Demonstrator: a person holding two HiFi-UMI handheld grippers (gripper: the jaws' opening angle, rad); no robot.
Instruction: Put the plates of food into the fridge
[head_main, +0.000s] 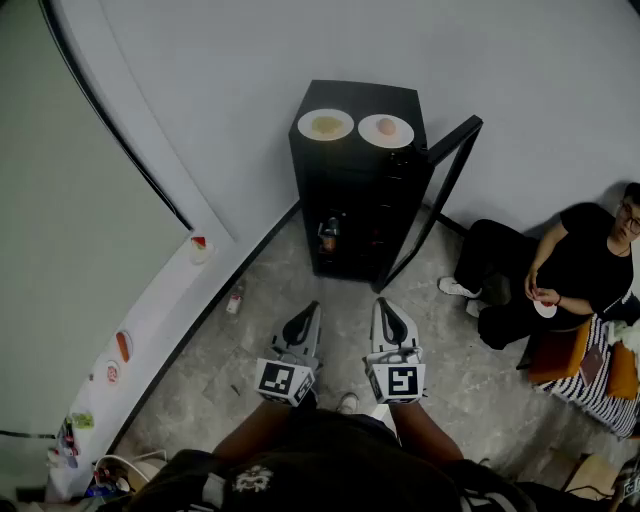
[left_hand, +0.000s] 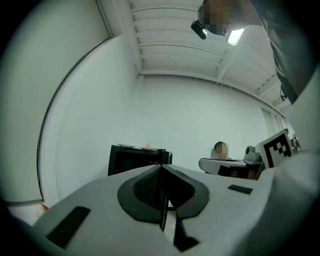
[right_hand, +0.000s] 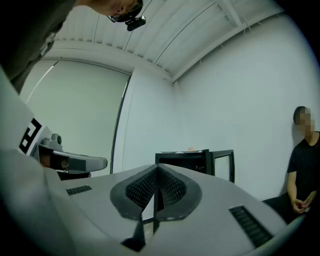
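A small black fridge (head_main: 352, 190) stands against the far wall with its glass door (head_main: 432, 200) swung open to the right. Two white plates rest on its top: the left plate (head_main: 325, 124) carries yellowish food, the right plate (head_main: 386, 130) an orange-pink piece. My left gripper (head_main: 303, 322) and right gripper (head_main: 391, 320) hover side by side well short of the fridge, both shut and empty. The left gripper view shows the fridge (left_hand: 137, 159) ahead beyond the closed jaws; the right gripper view shows the fridge (right_hand: 187, 157) with a plate on top.
A person in black (head_main: 560, 275) sits on the floor at the right near orange cushions (head_main: 560, 352). A white ledge (head_main: 150, 330) along the left wall carries small items. A small bottle (head_main: 233, 302) lies on the stone floor at the left of the fridge.
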